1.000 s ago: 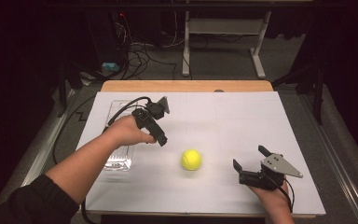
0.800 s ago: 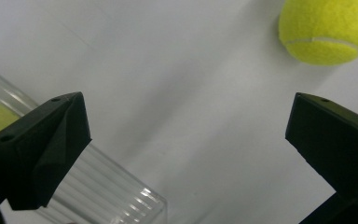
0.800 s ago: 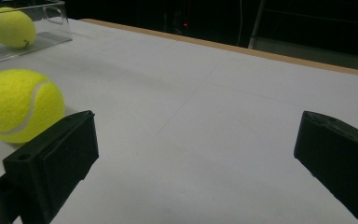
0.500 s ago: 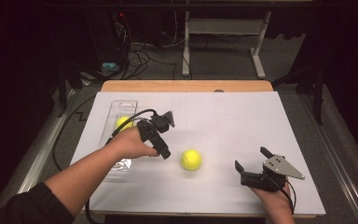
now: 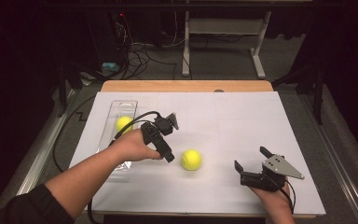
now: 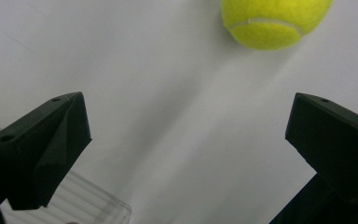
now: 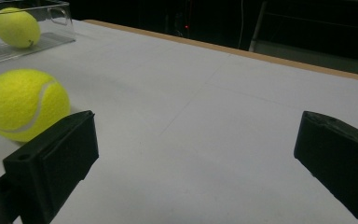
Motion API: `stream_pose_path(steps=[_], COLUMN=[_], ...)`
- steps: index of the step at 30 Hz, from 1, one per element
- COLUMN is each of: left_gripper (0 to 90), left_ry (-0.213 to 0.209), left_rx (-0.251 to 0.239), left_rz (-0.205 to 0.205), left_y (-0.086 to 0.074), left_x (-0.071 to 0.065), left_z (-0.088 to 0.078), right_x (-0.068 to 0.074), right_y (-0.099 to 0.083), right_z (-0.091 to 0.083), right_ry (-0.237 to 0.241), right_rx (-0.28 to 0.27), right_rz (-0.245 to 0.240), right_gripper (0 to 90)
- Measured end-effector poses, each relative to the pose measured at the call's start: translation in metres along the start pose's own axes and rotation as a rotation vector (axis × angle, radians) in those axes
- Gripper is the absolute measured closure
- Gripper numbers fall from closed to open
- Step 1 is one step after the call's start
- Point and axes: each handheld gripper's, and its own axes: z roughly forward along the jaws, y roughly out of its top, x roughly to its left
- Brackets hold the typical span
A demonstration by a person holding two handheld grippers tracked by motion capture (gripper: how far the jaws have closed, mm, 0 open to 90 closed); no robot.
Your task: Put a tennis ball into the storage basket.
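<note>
Our left gripper (image 5: 168, 156) hangs spread just beside the ball (image 5: 191, 159) on the white table (image 5: 242, 121), near the tray (image 5: 114, 126); our right gripper (image 5: 251, 163) rests spread too, empty

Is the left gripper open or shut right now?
Open. The left gripper has its jaws spread wide over bare table, with the tennis ball ahead of them, not between them.
</note>
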Motion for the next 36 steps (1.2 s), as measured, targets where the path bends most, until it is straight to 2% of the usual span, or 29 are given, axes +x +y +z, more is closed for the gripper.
stream_pose_path(steps=[14,26,36], left_gripper=[0.9,0.9,1.2], left_ry=[-0.042,-0.045,-0.047], left_rx=[-0.011,-0.001,0.004], left_rz=[0.039,0.094,0.100], left_y=[0.015,0.037,0.047], left_x=[-0.015,-0.034,-0.040], left_z=[0.010,0.020,0.027], right_x=[-0.001,-0.005,-0.004], right_y=[-0.001,-0.003,-0.002], right_z=[0.002,-0.003,-0.001], right_ry=[0.002,-0.010,0.000], right_rx=[0.010,0.010,0.003], right_rz=[0.011,0.015,0.006], right_gripper=[0.0,0.0,0.0])
